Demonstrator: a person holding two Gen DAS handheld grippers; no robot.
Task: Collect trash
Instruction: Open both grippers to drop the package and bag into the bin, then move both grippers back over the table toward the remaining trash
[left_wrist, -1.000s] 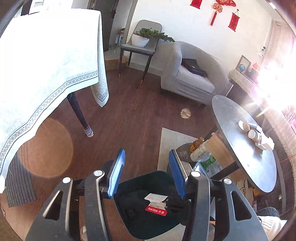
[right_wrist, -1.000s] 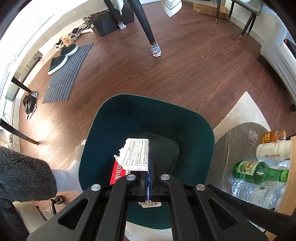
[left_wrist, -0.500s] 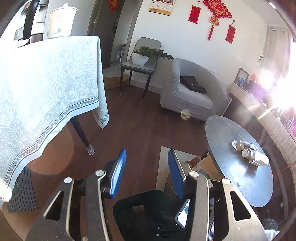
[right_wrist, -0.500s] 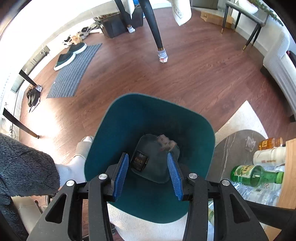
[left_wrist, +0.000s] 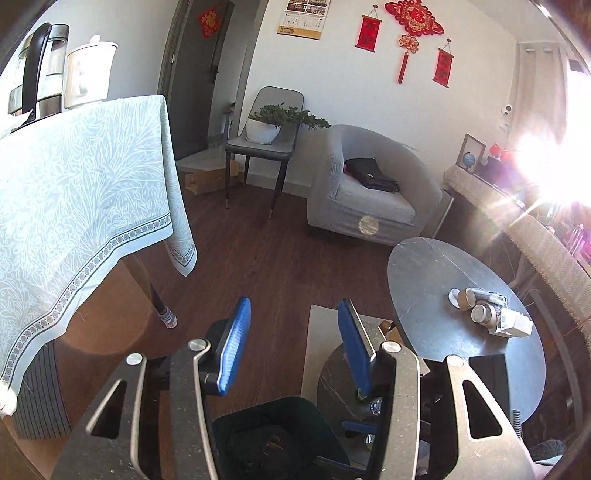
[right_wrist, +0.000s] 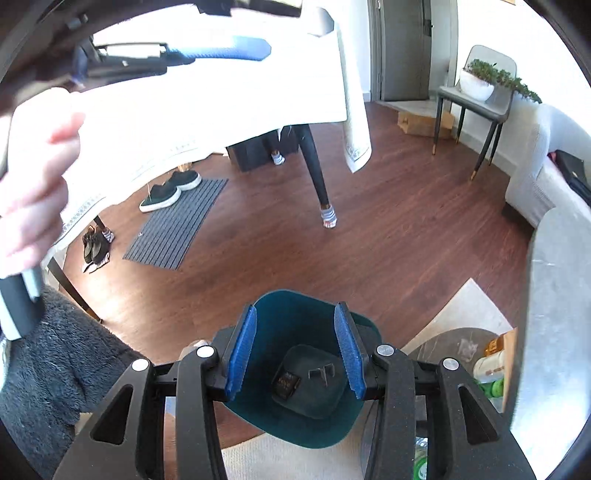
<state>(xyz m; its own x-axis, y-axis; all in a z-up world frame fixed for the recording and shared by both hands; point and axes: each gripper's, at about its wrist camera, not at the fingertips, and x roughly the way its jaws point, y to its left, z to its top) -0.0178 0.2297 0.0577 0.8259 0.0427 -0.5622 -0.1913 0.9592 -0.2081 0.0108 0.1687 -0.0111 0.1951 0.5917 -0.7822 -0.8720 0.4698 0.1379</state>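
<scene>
A dark teal trash bin (right_wrist: 295, 424) stands on the floor below my right gripper (right_wrist: 297, 352), which is open and empty above it. Small pieces of trash (right_wrist: 286, 384) lie on the bin's bottom. The bin's rim (left_wrist: 266, 410) shows at the bottom of the left wrist view. My left gripper (left_wrist: 293, 345) is open and empty, raised and pointing across the room. Paper cups and a white carton (left_wrist: 491, 315) lie on the round dark table (left_wrist: 436, 280).
A table with a pale patterned cloth (left_wrist: 74, 206) stands at the left, its leg (right_wrist: 317, 177) near the bin. A grey armchair (left_wrist: 369, 188) and a chair with a plant (left_wrist: 266, 133) stand at the back. Bottles (right_wrist: 491, 373) sit on a low shelf at the right.
My right gripper opened and let the torn packet drop into the bin, then lifted and tilted up. My left gripper rose and tilted up toward the room.
</scene>
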